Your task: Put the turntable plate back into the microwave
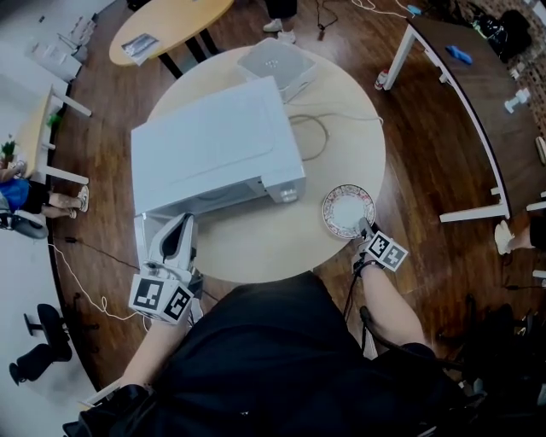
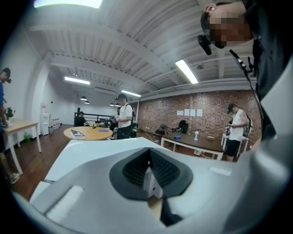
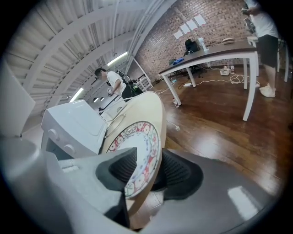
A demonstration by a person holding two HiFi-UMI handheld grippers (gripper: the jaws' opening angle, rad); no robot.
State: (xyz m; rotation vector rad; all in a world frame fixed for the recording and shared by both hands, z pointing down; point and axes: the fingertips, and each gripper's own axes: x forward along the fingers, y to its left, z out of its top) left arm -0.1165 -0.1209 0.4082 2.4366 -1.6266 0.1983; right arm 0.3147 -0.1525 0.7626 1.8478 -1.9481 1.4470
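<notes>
Glossy wood floor [image 3: 219,123] lies right of the right gripper [image 3: 149,155]. Ahead, a long desk [image 3: 215,50] fronts the brick wall [image 3: 215,11]; strip lights [image 3: 116,58] overhead

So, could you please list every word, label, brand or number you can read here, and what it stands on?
No text can be read anywhere.
Sheets on the brick wall: too small to read.
Magazine on the far table: too small to read.
Microwave and plate: no legible print.
Marker cubes: square patterns only, no letters.

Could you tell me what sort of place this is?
Probably a shared open-plan office or lab: a brick wall, long desks on a wood floor, and a microwave on a round table.
</notes>
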